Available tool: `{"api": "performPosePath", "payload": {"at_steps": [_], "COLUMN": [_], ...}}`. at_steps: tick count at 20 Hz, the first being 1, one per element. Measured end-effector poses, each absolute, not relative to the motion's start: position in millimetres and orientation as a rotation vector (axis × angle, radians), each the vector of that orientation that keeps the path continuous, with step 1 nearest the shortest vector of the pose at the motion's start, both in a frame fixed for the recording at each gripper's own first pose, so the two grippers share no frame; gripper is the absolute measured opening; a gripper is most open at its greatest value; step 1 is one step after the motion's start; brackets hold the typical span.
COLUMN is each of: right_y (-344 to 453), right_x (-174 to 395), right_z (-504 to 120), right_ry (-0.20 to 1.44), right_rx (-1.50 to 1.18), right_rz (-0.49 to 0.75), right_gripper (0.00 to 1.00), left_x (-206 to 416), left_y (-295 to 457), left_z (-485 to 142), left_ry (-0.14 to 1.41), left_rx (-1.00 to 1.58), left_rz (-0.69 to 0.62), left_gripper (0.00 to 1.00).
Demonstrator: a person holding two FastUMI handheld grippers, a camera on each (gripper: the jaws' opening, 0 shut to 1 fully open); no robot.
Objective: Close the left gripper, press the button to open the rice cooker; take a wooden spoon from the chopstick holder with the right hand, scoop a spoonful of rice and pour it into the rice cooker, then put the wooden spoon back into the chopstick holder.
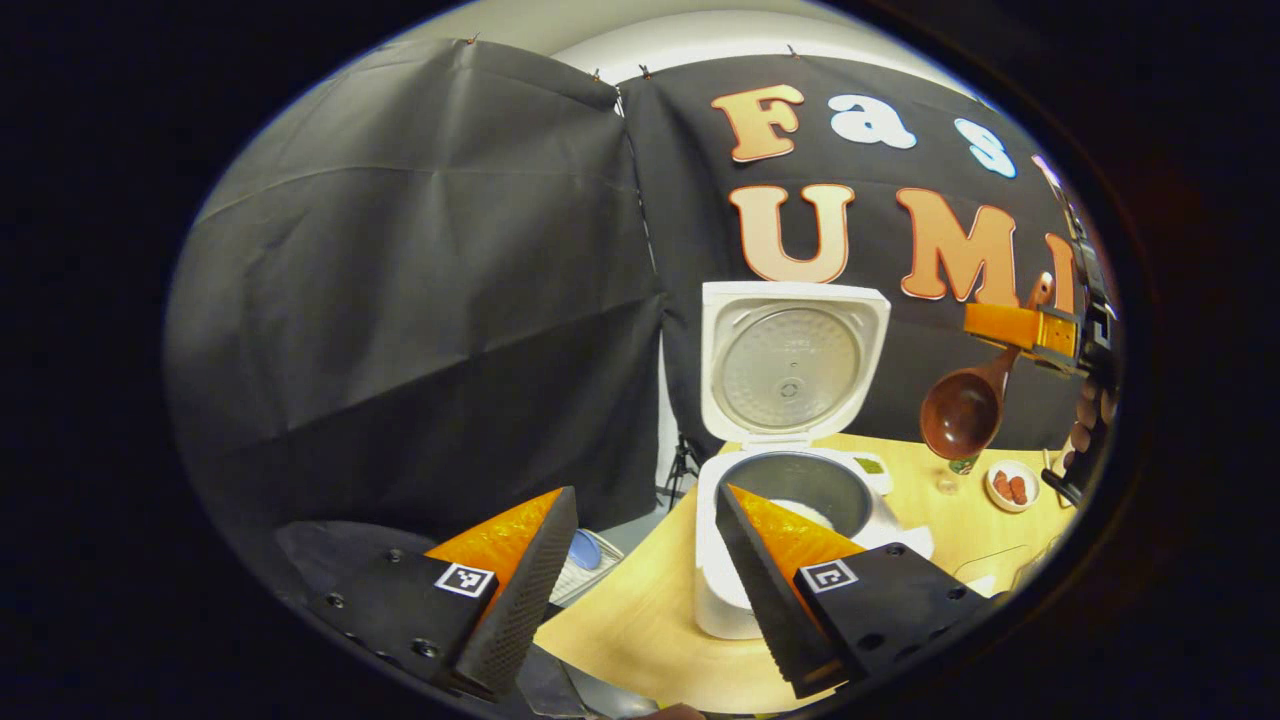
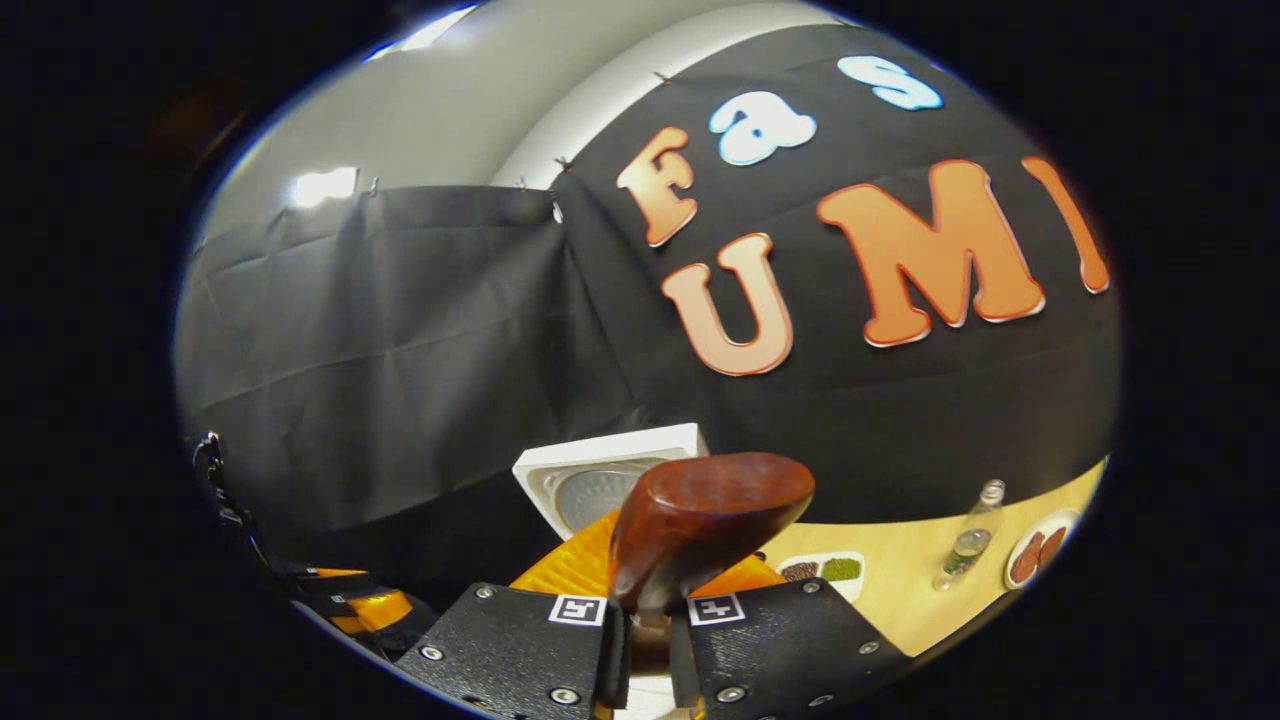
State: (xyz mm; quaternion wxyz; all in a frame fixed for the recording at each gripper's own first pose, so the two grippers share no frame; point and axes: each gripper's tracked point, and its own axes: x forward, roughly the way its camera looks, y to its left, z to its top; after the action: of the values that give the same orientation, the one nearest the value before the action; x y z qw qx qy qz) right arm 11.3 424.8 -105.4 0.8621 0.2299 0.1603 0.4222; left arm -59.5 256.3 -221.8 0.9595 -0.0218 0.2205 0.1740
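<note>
On the wooden bench (image 1: 650, 620) the rice cooker (image 1: 790, 500) stands lid-up, my left gripper (image 1: 640, 580) spread and empty, my right gripper (image 2: 645, 620) clenched on the wooden spoon (image 2: 700, 525) aloft — I should carry it bowl-level, unhurried, toward the rice.

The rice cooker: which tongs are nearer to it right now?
Left. The left tongs hang open just in front of the rice cooker; the right tongs hold the wooden spoon up high, off to its side.
</note>
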Motion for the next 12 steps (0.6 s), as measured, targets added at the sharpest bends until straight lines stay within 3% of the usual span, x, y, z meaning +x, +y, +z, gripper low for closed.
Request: {"api": "performPosePath", "payload": {"at_steps": [1, 3, 4, 7, 8, 9, 12], "right_y": [400, 354, 329, 255, 229, 203, 133], "right_x": [12, 16, 19, 22, 22, 22, 21], "right_z": [-113, -129, -137, -165, -177, -188, -233], "right_ry": [0.351, 0.369, 0.377, 0.406, 0.411, 0.418, 0.457], "right_rx": [0.496, 0.507, 0.510, 0.502, 0.491, 0.474, 0.416], "right_rz": [0.853, 0.785, 0.749, 0.633, 0.591, 0.546, 0.414], "right_gripper": [0.11, 0.11, 0.16, 0.16, 0.16, 0.12, 0.17], "left_x": [-57, -51, -48, -35, -31, -27, -17], "left_y": [244, 218, 205, 161, 146, 130, 83], "left_z": [-221, -220, -218, -216, -216, -217, -220], "left_ry": [0.450, 0.452, 0.455, 0.463, 0.466, 0.470, 0.500], "left_rx": [-0.045, -0.047, -0.050, -0.073, -0.080, -0.081, -0.087], "left_rz": [0.338, 0.310, 0.295, 0.249, 0.234, 0.220, 0.170], "left_gripper": [0.95, 0.91, 0.91, 0.91, 0.95, 0.91, 0.95]}}
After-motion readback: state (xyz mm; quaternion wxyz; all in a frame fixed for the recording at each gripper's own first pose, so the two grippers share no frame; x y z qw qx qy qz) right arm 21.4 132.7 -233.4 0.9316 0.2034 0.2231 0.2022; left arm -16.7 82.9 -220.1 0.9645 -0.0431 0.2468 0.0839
